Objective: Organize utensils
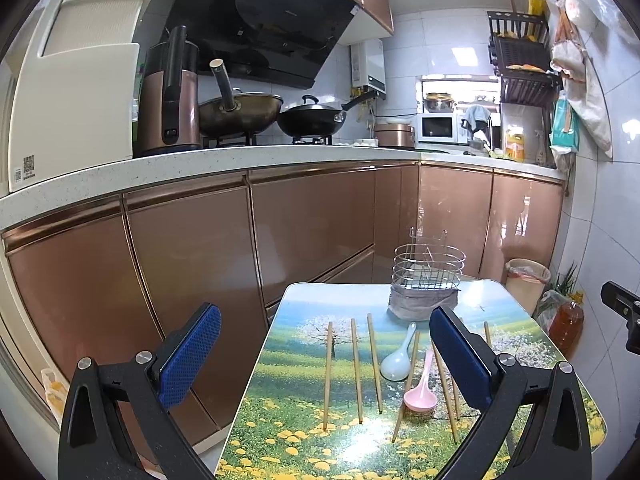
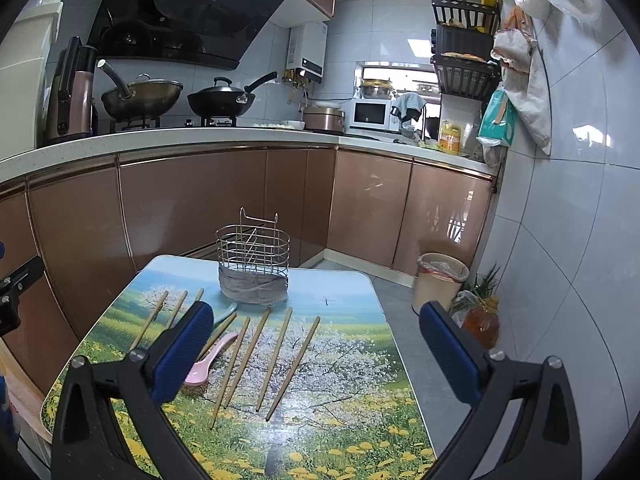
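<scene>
Several wooden chopsticks (image 1: 354, 370) (image 2: 277, 356) lie in a row on the small table (image 1: 304, 440) (image 2: 344, 412) with a flower-meadow print. A white spoon (image 1: 398, 354) and a pink spoon (image 1: 421, 390) (image 2: 208, 360) lie among them. A wire utensil basket (image 1: 426, 284) (image 2: 253, 264), wrapped in grey cloth at its base, stands upright at the table's far edge. My left gripper (image 1: 326, 360) is open and empty, held above the table's near left part. My right gripper (image 2: 316, 354) is open and empty above the near right part.
Brown kitchen cabinets (image 1: 192, 280) run along the left and back. A beige bin (image 2: 440, 280) and an oil bottle (image 2: 482, 322) stand on the floor to the right of the table, next to the tiled wall. The right gripper's body shows at the left wrist view's right edge (image 1: 624, 312).
</scene>
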`<state>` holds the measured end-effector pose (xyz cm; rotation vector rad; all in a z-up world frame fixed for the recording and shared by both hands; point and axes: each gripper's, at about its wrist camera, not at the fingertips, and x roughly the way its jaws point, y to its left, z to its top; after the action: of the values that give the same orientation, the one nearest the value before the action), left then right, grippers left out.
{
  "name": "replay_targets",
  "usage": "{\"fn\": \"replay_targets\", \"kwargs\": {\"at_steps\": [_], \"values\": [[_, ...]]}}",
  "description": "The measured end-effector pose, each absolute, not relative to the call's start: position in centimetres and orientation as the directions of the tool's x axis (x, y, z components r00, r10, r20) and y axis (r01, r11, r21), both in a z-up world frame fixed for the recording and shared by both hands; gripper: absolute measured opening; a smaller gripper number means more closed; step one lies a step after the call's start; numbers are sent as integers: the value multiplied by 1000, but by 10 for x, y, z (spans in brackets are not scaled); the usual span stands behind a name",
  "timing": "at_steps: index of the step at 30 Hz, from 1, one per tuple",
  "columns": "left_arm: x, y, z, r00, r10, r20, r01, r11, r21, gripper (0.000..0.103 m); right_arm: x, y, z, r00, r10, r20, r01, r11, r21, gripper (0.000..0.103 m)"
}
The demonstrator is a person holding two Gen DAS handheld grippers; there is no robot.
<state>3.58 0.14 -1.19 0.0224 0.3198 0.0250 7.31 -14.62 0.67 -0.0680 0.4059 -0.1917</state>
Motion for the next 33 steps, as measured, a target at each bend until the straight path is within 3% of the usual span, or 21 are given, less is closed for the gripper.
{"fn": "replay_targets", "kwargs": {"at_steps": [33], "values": [[87,7,-29,912,41,-407,-33,999,28,103,123,-155,-15,859,-180,-479,161,984,-81,103]]}}
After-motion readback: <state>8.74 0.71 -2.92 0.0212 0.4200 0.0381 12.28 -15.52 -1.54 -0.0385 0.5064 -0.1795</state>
